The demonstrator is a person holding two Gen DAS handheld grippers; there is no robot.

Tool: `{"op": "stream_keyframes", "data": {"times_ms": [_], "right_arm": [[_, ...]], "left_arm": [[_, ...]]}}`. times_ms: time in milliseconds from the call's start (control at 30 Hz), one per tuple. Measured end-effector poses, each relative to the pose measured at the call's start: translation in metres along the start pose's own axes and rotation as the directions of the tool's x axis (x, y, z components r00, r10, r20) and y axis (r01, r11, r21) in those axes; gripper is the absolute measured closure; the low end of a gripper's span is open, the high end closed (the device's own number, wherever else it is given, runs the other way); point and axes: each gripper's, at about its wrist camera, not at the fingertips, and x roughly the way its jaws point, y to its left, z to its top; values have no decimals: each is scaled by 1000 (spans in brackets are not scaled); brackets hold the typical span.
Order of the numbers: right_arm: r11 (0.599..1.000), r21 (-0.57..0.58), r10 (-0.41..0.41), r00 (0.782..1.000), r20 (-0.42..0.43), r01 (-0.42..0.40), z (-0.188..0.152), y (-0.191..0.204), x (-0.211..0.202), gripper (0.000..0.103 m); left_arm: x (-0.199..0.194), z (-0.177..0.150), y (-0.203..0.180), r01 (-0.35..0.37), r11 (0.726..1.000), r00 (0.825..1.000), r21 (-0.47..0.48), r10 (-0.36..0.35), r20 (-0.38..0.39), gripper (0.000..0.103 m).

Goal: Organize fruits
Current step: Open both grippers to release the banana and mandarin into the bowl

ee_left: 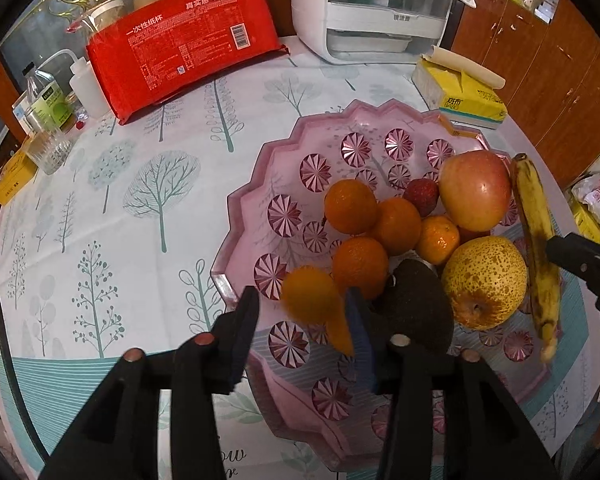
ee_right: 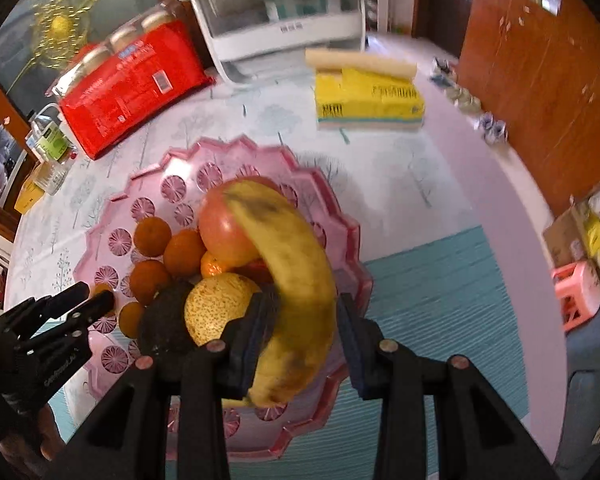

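Note:
A pink patterned tray (ee_left: 260,184) holds several oranges (ee_left: 350,206), a red-yellow apple (ee_left: 474,190), a speckled pear (ee_left: 484,280), a dark avocado (ee_left: 416,304) and a small red fruit (ee_left: 420,196). My left gripper (ee_left: 302,296) hangs over the tray's near left part. A blurred orange (ee_left: 310,294) sits between its fingers, with a gap on the left pad's side, so the jaws are open. My right gripper (ee_right: 302,304) is shut on a spotted banana (ee_right: 296,280) above the tray's right side. From the right wrist, the left gripper (ee_right: 96,296) shows at the tray's left edge.
The tray stands on a tree-print tablecloth (ee_left: 140,200). A red pack of paper cups (ee_left: 180,56), a white appliance (ee_left: 372,8) and a yellow tissue box (ee_left: 460,96) stand behind it. Bottles and a glass (ee_left: 48,152) crowd the far left. Wooden cabinets (ee_left: 548,80) are at the right.

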Motion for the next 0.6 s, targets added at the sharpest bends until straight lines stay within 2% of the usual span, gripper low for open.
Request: {"op": "stream_keyframes", "data": {"times_ms": [167, 600], "right_arm": [[999, -37, 9, 999, 48, -7, -3, 9, -13, 66], [995, -43, 93, 995, 36, -92, -13, 18, -22, 66]], "left_arm": [[-7, -1, -3, -8, 1000, 1000, 6, 8, 13, 47], [-50, -15, 3, -26, 998, 998, -49, 29, 61, 20]]}}
